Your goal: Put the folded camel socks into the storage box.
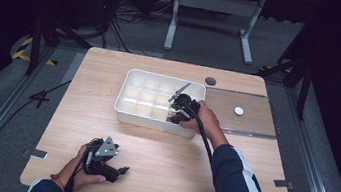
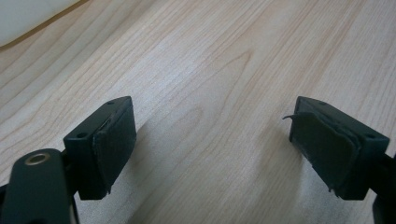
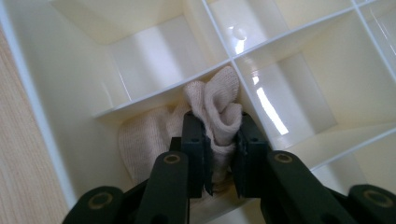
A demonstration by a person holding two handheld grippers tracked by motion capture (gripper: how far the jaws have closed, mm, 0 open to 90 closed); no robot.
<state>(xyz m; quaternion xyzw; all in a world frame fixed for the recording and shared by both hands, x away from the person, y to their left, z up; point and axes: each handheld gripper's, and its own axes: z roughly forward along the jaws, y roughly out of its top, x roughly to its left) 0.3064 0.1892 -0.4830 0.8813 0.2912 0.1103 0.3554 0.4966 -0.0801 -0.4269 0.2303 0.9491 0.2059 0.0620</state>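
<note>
On the wooden table (image 1: 161, 150) there's a white divided tray (image 1: 143, 97) with a clear lid (image 1: 251, 118) lying flat just to its right, white knob on top. The tray's divider walls crowd in close around the right gripper (image 3: 219, 140), which is pinched tight on a bunched cream cloth (image 3: 210, 112) sitting in a compartment by the tray's near wall. The left gripper (image 2: 212, 149) rests near the table's front edge, jaws wide apart, nothing between them.
</note>
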